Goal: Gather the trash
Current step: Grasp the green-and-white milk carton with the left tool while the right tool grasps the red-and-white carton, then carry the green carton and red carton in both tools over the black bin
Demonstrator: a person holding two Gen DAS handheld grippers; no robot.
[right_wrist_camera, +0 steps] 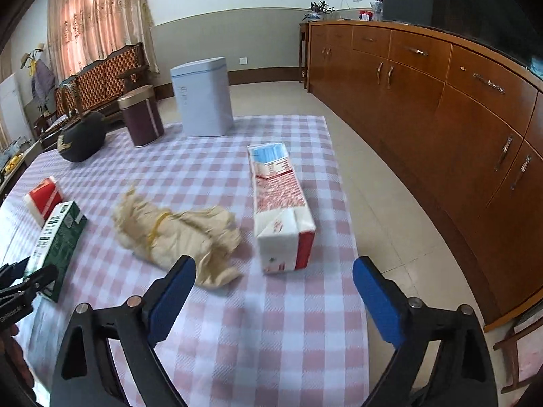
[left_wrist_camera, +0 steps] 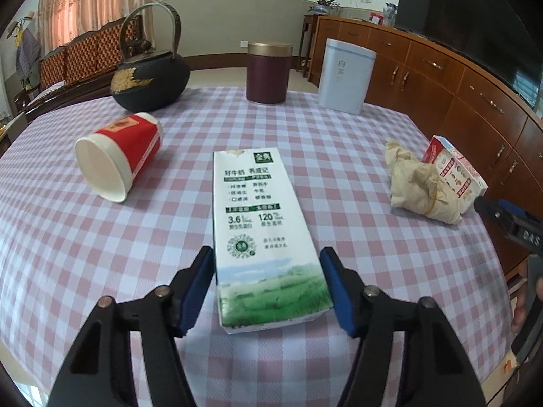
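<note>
Pads of the left hand-held gripper (left_wrist_camera: 266, 285), blue and rubbery, stand on either side of the near end of the tall white-and-green milk carton (left_wrist_camera: 261, 234), which lies flat on its long face on the desk (left_wrist_camera: 101, 271) with its pink-and-white checked cloth; a thin gap shows at each pad, so the jaws bracket the carton without yet pressing it, probably lined up across its narrow width because that is the span they can take. To the left of the carton, a red-and-white paper cup (left_wrist_camera: 118, 159) lies tipped on its side with its mouth toward the camera. To the carton's right sits a crumpled beige paper wad (right_wrist_camera: 176, 234) bound with a yellow rubber band, and just beyond the wad lies a red-and-white rectangular carton (right_wrist_camera: 281, 210), also on its side. The right hand-held gripper (right_wrist_camera: 275, 291) hangs spread wide and empty short of that red carton, likely aimed at it. Behind the milk carton, well apart, stand a black iron kettle (left_wrist_camera: 149, 78), a maroon round tin (left_wrist_camera: 268, 73) and a pale blue box (left_wrist_camera: 346, 78), upright and probably not trash.
</note>
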